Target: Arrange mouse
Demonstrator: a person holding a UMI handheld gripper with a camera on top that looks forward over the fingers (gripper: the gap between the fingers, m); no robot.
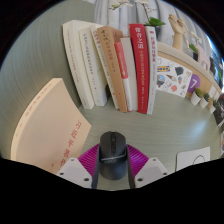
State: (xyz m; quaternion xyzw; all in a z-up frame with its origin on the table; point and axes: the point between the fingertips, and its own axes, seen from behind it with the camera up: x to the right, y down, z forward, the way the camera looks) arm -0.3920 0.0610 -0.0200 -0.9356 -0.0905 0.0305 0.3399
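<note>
A black mouse (111,149) sits clenched between the gripper's (111,165) magenta pads (90,157), low over a grey desk (30,75), a row of books (110,65) standing farther back.

Place: a study or home-office corner, a desk set for reading and computer work.
Counter (40,60): a pale, smooth top that ran back to a wall.
Books (110,65): a row stood upright side by side, spines and covers facing forward.
Loose book (45,125): one lay flat nearer, apart from the row.
Small items (185,80): printed cards or boxes and trinkets lined the far side.
</note>
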